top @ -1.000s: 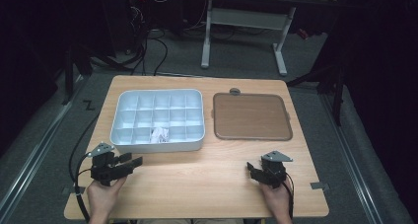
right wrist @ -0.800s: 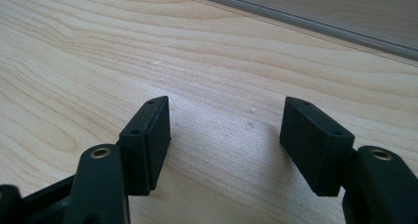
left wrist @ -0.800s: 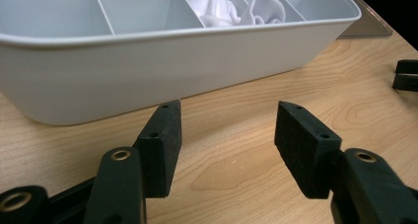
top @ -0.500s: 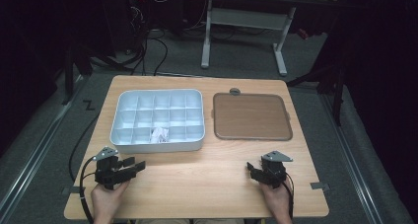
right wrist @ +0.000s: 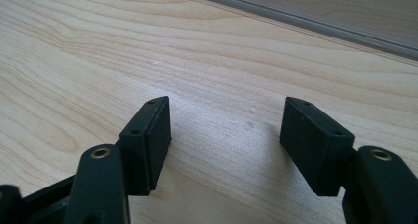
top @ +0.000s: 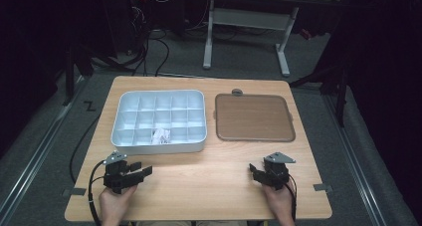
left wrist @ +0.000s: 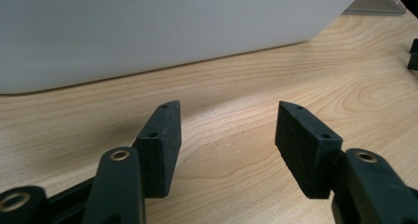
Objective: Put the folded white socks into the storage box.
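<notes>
White divided tray [top: 158,121] sits upper left of centre; left gripper [top: 142,170] and right gripper [top: 255,172] rest released, empty, below. A careless reach could shove it.

Both forearms come in from the near edge, a hand wrapped around each tool. The left gripper [top: 142,170] lies low and roughly level, its jaws pointing away and to the right; in the left gripper view [left wrist: 226,135] the jaws stand well apart with nothing between them. The right gripper [top: 255,171] seems to point leftward, though it is small from above; in the right gripper view [right wrist: 226,135] its jaws likewise gape, empty.
</notes>
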